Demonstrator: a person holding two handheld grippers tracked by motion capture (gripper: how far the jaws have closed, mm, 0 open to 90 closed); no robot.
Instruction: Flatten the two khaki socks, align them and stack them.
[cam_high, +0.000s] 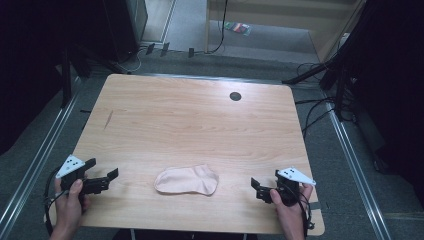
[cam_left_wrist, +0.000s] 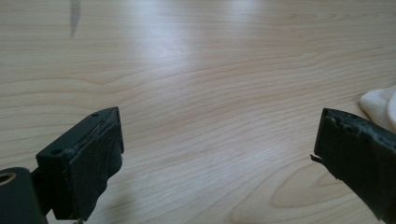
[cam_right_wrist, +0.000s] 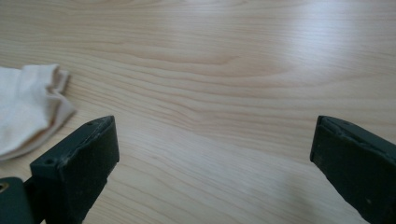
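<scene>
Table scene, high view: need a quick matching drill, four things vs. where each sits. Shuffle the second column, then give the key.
Things:
1. sock
2. left gripper
3. right gripper
4. dark round hole

Places:
A. table's far right part
B. near edge, middle, lying flat
C. near left corner, jaws open, pointing toward the middle
D. near right corner, jaws open, pointing toward the middle

Pairs: 1-B, 2-C, 3-D, 4-A

surface: light wooden table (cam_high: 190, 125) | on it: pale pink sock (cam_high: 187, 180), lying flat near front edge
</scene>
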